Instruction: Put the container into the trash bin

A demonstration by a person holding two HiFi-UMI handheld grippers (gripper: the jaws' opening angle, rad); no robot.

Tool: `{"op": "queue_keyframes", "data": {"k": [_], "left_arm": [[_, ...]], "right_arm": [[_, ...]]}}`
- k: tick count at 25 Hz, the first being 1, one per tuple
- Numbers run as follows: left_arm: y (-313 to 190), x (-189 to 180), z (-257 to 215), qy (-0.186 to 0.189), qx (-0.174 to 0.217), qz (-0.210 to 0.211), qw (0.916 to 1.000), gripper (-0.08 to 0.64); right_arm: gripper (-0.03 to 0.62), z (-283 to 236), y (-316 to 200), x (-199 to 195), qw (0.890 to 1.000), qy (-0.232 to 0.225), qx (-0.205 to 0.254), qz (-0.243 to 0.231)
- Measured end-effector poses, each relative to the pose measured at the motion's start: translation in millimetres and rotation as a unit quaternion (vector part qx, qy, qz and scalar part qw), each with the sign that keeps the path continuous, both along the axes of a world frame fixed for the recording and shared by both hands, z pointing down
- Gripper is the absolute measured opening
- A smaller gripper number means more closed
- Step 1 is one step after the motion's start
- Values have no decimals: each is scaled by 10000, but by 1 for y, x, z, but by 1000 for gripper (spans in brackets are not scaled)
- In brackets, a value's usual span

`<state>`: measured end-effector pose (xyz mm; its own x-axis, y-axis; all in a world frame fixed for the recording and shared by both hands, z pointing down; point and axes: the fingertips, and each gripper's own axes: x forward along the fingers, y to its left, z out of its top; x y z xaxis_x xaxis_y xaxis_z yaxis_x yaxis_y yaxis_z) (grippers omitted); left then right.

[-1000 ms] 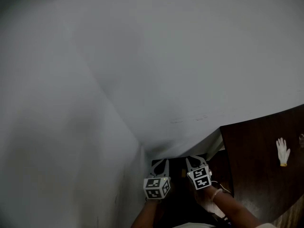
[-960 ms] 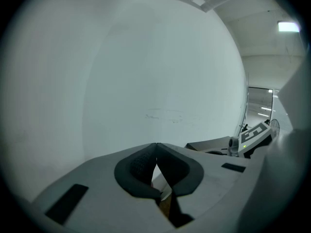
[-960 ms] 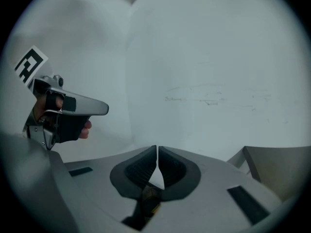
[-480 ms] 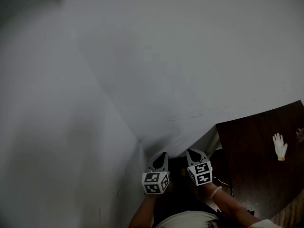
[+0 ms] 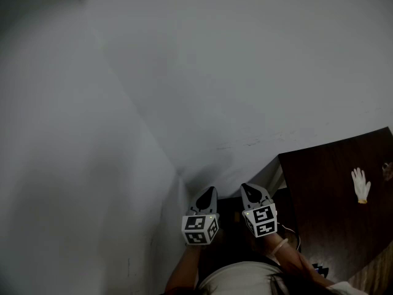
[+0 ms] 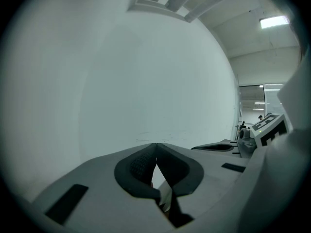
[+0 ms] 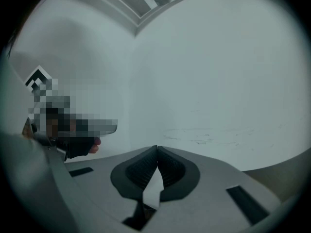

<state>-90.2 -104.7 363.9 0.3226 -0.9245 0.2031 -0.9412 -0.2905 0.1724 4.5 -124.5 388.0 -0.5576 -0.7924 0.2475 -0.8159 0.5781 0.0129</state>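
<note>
Neither the container nor the trash bin appears in any view, so where the container is cannot be told from here. The dark mass under the person's arms, low in the head view, is too dim to name. The left hand-held gripper (image 6: 156, 145) has its jaws closed tip to tip with nothing between them, and the right hand-held gripper (image 7: 156, 149) is closed and empty in the same way. Both point at the corner of a plain white wall (image 5: 245, 72). With both empty, the sensible step is probably to find the container first: face away from the corner, bring container and bin into sight, and spread the jaws before closing in rather than at the last moment. The wall is smooth and matt, with a few faint scuffs. The jaw pads are dark, finely ribbed rubber set in grey moulded shells, and each marker cube is printed in crisp black and white. To the right is a dark, wood-grained surface (image 5: 331, 195) with a limp white glove (image 5: 360, 185) lying flat on it.
</note>
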Motion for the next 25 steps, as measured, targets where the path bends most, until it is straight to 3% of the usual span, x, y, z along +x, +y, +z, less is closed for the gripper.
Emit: {"op": "queue_keyframes", "data": {"k": [6,25], "left_arm": [[2,1,-18,-29,135,-38,9999,20],[15,3,-44,-40,384,-48,9992,20]], "right_arm": [[8,-25,7,-2,9996,13,283,-95],[8,-58,20,9,9983,76,579,-44]]}}
